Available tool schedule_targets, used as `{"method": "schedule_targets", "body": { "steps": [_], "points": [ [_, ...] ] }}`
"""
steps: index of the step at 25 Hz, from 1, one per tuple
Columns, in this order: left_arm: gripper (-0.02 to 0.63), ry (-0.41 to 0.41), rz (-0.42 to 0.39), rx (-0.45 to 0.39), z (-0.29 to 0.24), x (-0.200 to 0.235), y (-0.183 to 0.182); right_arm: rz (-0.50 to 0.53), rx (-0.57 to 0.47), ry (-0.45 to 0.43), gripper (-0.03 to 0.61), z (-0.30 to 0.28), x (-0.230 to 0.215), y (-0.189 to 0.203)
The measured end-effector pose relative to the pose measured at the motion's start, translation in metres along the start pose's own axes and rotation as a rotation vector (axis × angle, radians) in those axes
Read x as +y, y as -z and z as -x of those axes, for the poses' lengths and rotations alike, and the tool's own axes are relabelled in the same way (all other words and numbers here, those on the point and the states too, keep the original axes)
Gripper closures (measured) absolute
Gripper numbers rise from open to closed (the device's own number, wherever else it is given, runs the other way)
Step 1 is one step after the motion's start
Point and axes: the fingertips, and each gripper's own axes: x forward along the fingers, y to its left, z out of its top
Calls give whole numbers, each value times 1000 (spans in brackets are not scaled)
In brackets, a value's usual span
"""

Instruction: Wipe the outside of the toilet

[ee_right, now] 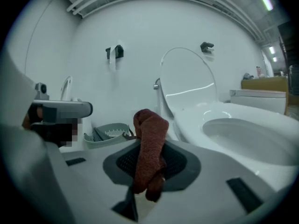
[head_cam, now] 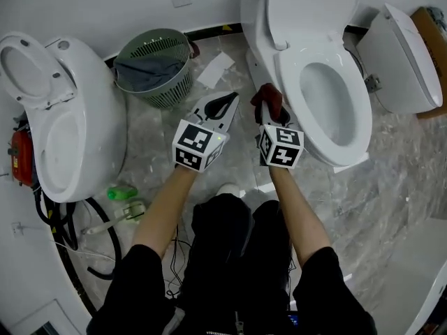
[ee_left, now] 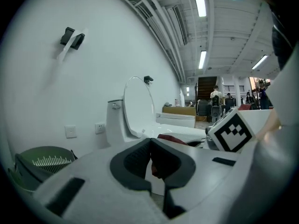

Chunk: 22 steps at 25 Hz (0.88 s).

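A white toilet stands at the upper right of the head view with its lid raised; its bowl fills the right of the right gripper view. My right gripper is shut on a dark red cloth, just left of the bowl's outer wall. The cloth stands bunched up between the pads. My left gripper hangs beside it to the left, shut and empty, tips pointing toward the toilet.
A green basket with a dark liner sits by the wall, left of the grippers. A second toilet lies at far left, with hoses and a green bottle near it. A white tank and a cardboard box are at the right.
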Motion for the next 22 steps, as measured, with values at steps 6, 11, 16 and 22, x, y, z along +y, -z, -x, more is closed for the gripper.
{"method": "schedule_targets", "body": {
  "steps": [6, 11, 16, 22],
  "points": [
    [606, -19, -10, -12, -3, 13, 43, -121, -16, 77, 491, -52, -10, 31],
    [606, -19, -25, 13, 0, 23, 62, -151, -53, 151, 491, -75, -20, 40],
    [606, -13, -25, 15, -5, 22, 68, -228, -75, 184, 491, -74, -27, 44],
    [606, 14, -41, 19, -11, 6, 67, -286, -73, 190, 491, -60, -31, 51]
  ]
}}
